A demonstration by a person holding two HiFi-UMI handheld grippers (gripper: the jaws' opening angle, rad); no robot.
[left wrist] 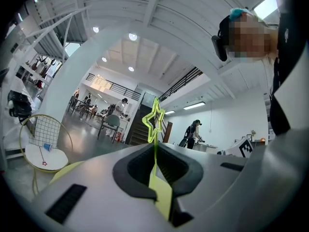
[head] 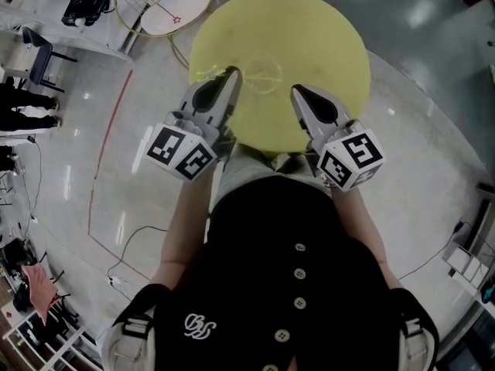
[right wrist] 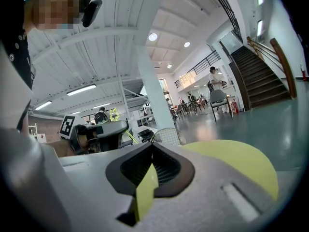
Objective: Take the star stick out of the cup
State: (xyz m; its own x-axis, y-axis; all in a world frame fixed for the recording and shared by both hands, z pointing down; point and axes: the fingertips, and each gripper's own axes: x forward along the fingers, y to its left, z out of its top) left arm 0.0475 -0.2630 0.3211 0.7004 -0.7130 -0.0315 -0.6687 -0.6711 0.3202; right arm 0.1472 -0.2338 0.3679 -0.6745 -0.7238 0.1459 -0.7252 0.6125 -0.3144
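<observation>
Stick (left wrist: 155, 122) is held clamped in left tool (left wrist: 155, 151), long axis along the jaws, star outermost; right tool (right wrist: 152, 148) is closed on nothing

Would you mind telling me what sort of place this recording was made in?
Probably a large open indoor hall, perhaps a shared workspace or canteen: a wide staircase, a railed upper gallery, and chairs with people nearby.
</observation>
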